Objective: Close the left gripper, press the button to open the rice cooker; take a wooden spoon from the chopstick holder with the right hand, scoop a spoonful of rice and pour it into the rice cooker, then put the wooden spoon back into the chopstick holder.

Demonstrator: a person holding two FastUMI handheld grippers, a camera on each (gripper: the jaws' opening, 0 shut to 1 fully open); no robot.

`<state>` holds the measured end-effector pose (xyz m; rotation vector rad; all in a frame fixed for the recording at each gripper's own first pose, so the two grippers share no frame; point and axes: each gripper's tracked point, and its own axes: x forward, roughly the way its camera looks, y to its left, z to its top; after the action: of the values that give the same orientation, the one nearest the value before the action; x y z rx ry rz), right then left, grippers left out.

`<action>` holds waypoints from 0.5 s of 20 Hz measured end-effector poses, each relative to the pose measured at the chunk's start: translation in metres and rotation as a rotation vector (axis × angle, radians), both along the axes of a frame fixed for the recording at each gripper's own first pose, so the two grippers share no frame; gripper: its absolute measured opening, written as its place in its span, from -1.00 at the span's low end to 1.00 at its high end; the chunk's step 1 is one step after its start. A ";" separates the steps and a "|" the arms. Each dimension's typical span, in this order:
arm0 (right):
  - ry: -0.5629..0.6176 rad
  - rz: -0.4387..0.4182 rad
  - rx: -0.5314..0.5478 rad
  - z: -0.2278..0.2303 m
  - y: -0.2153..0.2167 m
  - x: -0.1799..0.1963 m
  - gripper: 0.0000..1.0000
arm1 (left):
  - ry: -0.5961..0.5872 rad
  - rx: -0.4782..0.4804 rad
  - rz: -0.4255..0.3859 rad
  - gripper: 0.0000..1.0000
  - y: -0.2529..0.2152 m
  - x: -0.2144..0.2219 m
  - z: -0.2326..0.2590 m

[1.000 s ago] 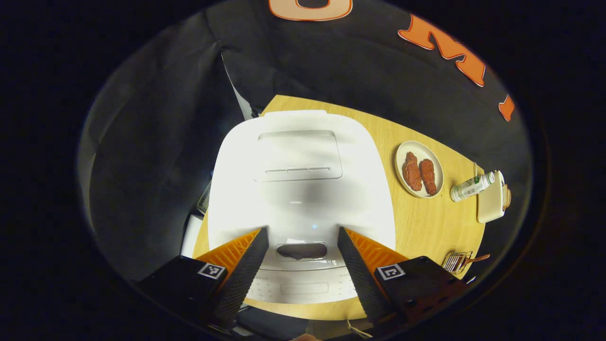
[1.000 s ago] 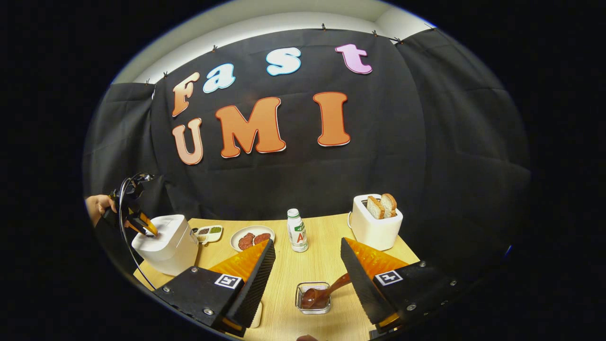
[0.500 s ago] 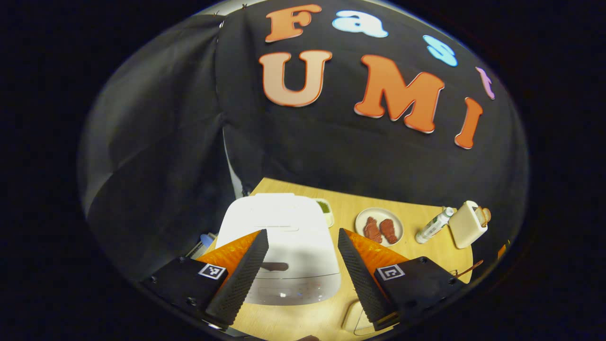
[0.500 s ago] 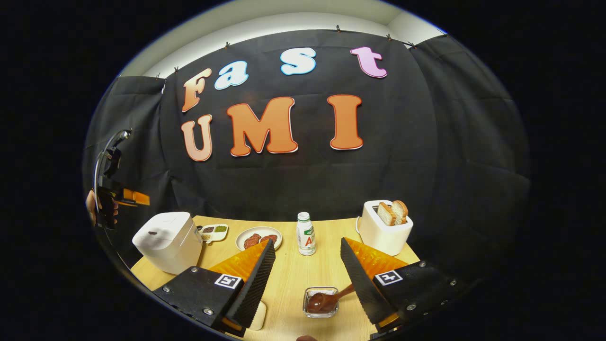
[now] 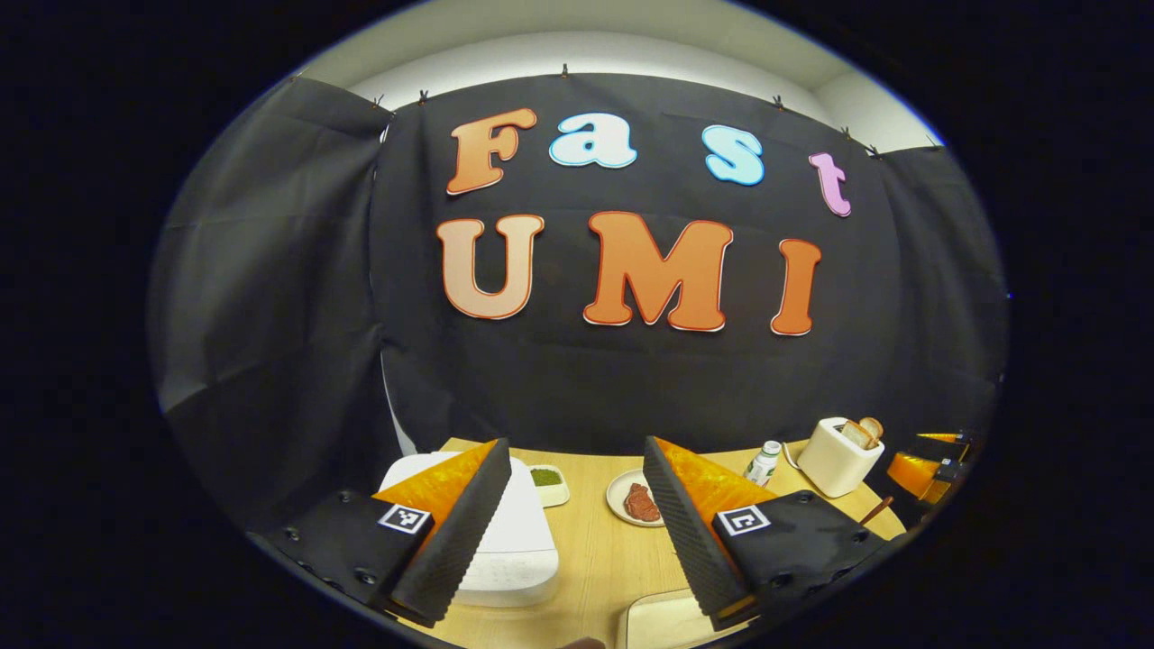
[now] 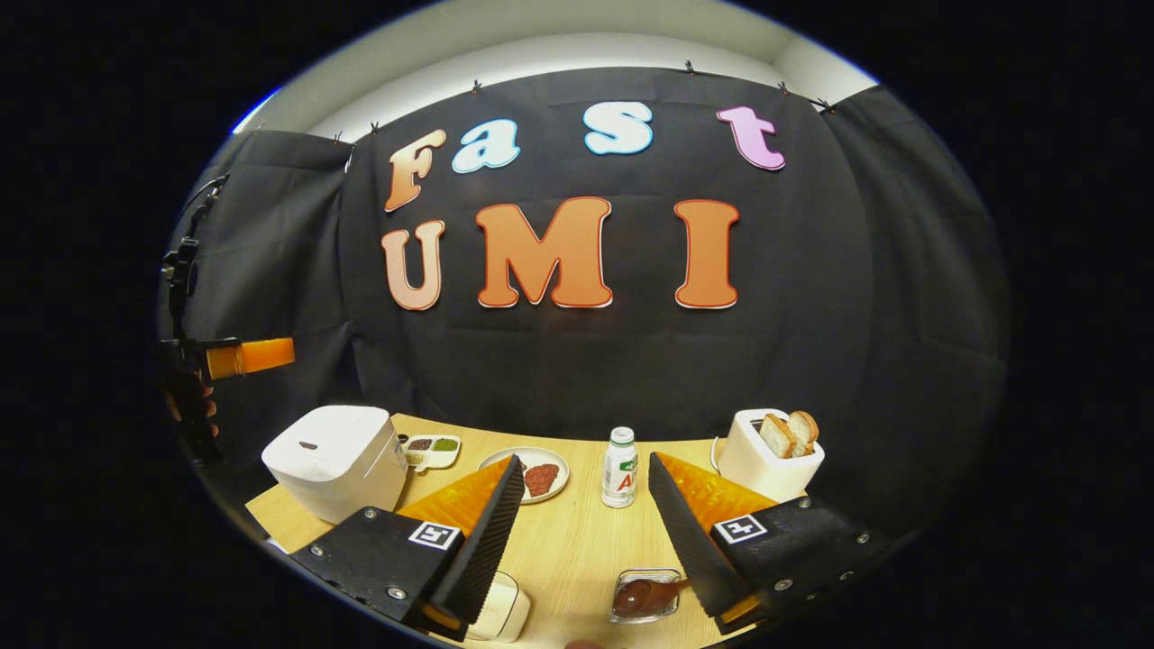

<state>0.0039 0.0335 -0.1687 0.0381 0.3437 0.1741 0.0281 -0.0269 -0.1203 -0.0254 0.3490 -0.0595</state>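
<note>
The white rice cooker (image 5: 509,541) (image 6: 338,460) stands at the table's left end with its lid down. My left gripper (image 5: 577,532) is open and empty, raised and level, with the cooker low behind its left finger. In the right gripper view, the left gripper (image 6: 245,356) hangs high above the cooker, held by a hand (image 6: 194,410). My right gripper (image 6: 581,532) is open and empty above the table's near edge. The wooden spoon (image 6: 642,595) lies in a small clear holder (image 6: 667,577) just inside its right finger.
A sauce dish (image 6: 431,448), a plate of meat (image 6: 532,473), a bottle (image 6: 619,467) and a toaster with bread (image 6: 771,455) line the back of the wooden table (image 6: 577,550). A cream container (image 6: 500,613) (image 5: 667,622) sits at the near edge.
My left gripper rose from just above the cooker's lid and tilted up to face the wall, staying open. The right gripper's view drifted slightly; the cooker lid stays down.
</note>
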 end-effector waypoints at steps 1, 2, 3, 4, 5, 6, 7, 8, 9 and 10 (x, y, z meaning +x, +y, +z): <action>-0.002 0.008 -0.002 0.000 0.004 0.002 0.74 | -0.005 0.000 -0.002 1.00 -0.003 -0.002 -0.001; -0.003 0.017 -0.005 0.000 0.008 0.004 0.75 | -0.003 -0.005 -0.003 1.00 -0.005 -0.004 -0.003; -0.003 0.026 -0.010 0.000 0.011 0.007 0.74 | -0.008 -0.022 -0.012 1.00 -0.011 -0.004 -0.003; -0.010 0.029 -0.017 0.001 0.013 0.008 0.75 | -0.023 -0.035 -0.012 0.99 -0.013 -0.005 0.002; -0.019 0.033 -0.019 0.003 0.015 0.011 0.75 | -0.048 -0.043 -0.018 0.99 -0.014 -0.002 0.008; -0.028 0.034 -0.019 0.005 0.016 0.013 0.74 | -0.073 -0.035 -0.018 1.00 -0.014 0.001 0.011; -0.034 0.039 -0.015 0.007 0.020 0.014 0.74 | -0.100 -0.013 -0.021 1.00 -0.012 0.003 0.018; -0.038 0.044 -0.017 0.007 0.022 0.015 0.74 | -0.117 0.016 -0.021 1.00 -0.009 0.004 0.022; -0.038 0.047 -0.024 0.007 0.022 0.018 0.74 | -0.136 0.036 -0.023 1.00 -0.008 0.005 0.027; -0.035 0.053 -0.032 0.008 0.024 0.021 0.75 | -0.151 0.049 -0.028 1.00 -0.010 0.009 0.030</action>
<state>0.0250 0.0576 -0.1612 -0.0052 0.3125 0.2215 0.0371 -0.0373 -0.0901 0.0327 0.1995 -0.0802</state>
